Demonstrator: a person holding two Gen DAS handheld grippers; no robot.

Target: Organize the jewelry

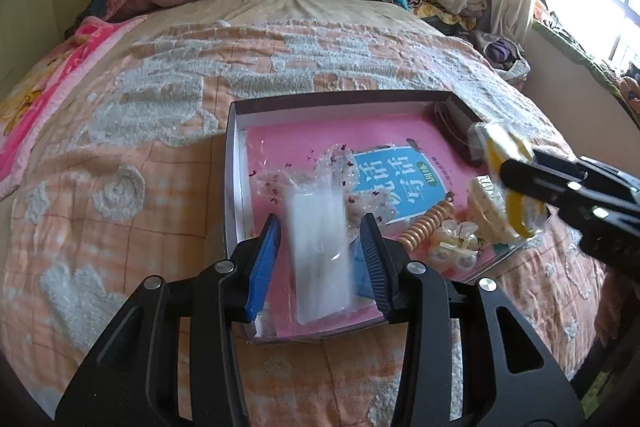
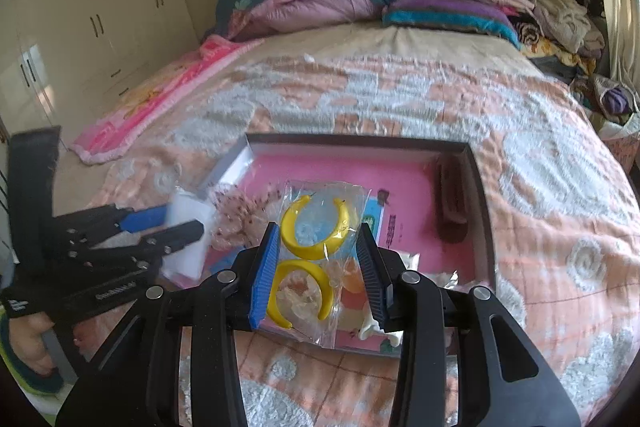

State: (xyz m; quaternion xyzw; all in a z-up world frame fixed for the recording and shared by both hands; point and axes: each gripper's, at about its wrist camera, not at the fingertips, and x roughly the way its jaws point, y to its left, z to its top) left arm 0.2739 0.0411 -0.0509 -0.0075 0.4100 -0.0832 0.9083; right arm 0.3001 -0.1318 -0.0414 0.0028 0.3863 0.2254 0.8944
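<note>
On the bed (image 1: 168,99), atop a peach and white quilt, sits a shallow box (image 1: 236,163) lined with a pink booklet (image 2: 320,171). The booklet's blue panel carries large white Chinese characters, seen upside down from the left wrist and too blurred for me to read. The left tool (image 1: 320,251) is closed on a clear packet (image 1: 318,255) with something white inside; the packet is smeared by motion and hangs over the near left part of the box. The right tool (image 2: 318,259) grips a clear bag (image 2: 320,255) holding two yellow hoop earrings (image 2: 314,225), one above the other, over the near edge of the box. Inside the box lie a crinkled clear bag with dark flecks (image 1: 340,167), a gold coil tie (image 1: 424,227), a pale flower clip (image 1: 456,247) and a cream claw clip (image 1: 488,207). A dark comb-like piece (image 2: 452,199) leans against the right wall. Some small white lettering shows on the left tool's handle in the right wrist view, unreadable.
</note>
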